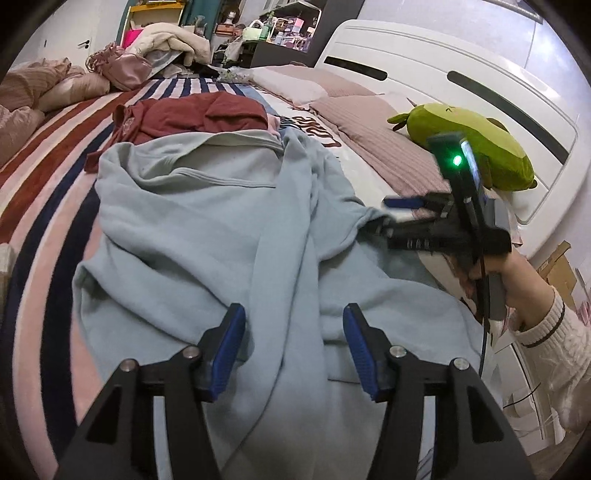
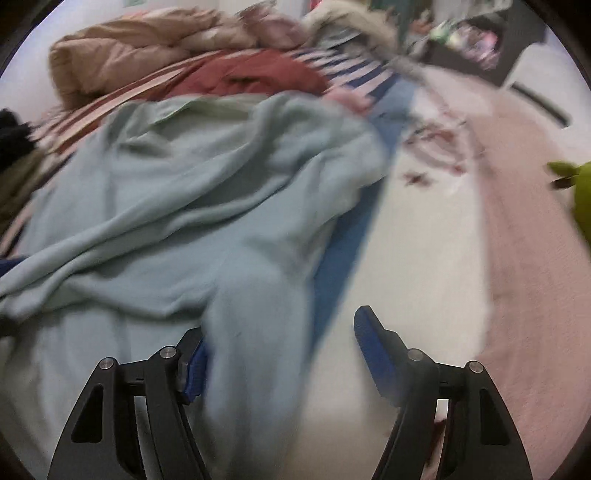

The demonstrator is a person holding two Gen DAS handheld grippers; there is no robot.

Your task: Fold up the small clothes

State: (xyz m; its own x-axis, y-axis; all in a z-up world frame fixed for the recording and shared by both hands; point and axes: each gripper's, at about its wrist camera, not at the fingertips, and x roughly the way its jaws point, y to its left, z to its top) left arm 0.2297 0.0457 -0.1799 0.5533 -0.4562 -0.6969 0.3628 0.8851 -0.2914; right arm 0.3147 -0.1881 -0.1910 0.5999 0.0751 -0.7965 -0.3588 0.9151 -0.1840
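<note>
A light blue sweatshirt (image 1: pixel 207 229) lies crumpled on the bed, its collar toward the far end; it also shows in the right wrist view (image 2: pixel 177 192). My left gripper (image 1: pixel 293 343) is open, its jaws straddling a raised fold of the sweatshirt. My right gripper (image 2: pixel 284 343) is open with a fold of the sweatshirt hanging between its jaws; in the left wrist view it (image 1: pixel 386 216) sits at the sweatshirt's right edge, held by a hand. A dark red garment (image 1: pixel 192 114) lies beyond the collar.
The bed carries a striped blanket (image 1: pixel 48 184), pink pillows (image 1: pixel 362 122) and a green plush toy (image 1: pixel 476 144) by the white headboard (image 1: pixel 480 66). Piled bedding (image 1: pixel 40 88) and a cluttered shelf (image 1: pixel 280 29) lie at the far end.
</note>
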